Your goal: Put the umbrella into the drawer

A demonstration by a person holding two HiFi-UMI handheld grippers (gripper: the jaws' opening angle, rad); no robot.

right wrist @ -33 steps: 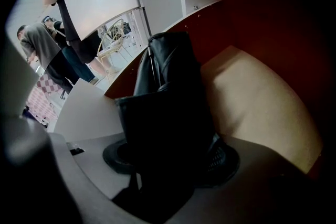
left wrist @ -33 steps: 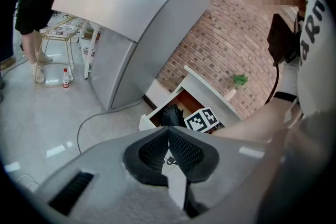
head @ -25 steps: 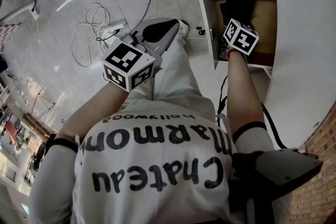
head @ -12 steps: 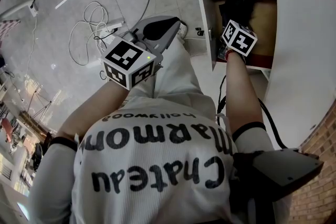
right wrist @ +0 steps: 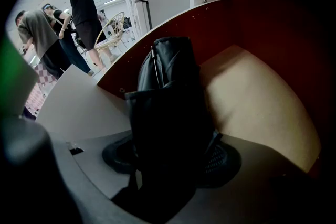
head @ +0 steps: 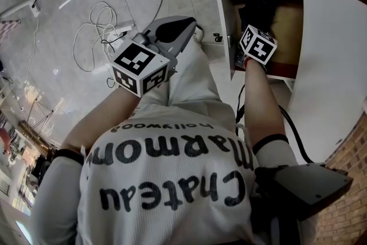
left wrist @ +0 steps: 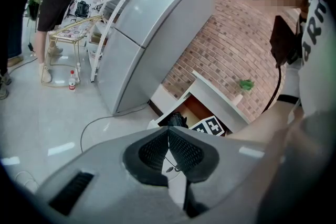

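pale tiled floor (head: 69,14) with loose white cables (head: 97,23). a brick wall (left wrist: 220,44) and a grey refrigerator (left wrist: 152,23) stand beyond the open drawer (head: 289,26) (wood-coloured bottom, white front). the right gripper (right wrist: 170,157) reaches into the drawer, jaws clenched on the black folded umbrella (right wrist: 168,97), which is inside the drawer. the left gripper (left wrist: 168,150) hangs over the floor, jaws closed on nothing. the umbrella's lower end is lost in shadow, so contact with the drawer bottom cannot be told.

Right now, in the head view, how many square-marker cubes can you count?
2. One cube is at left, over the person's pale trousers; the other is at right, at the open drawer's mouth. None looks hidden.
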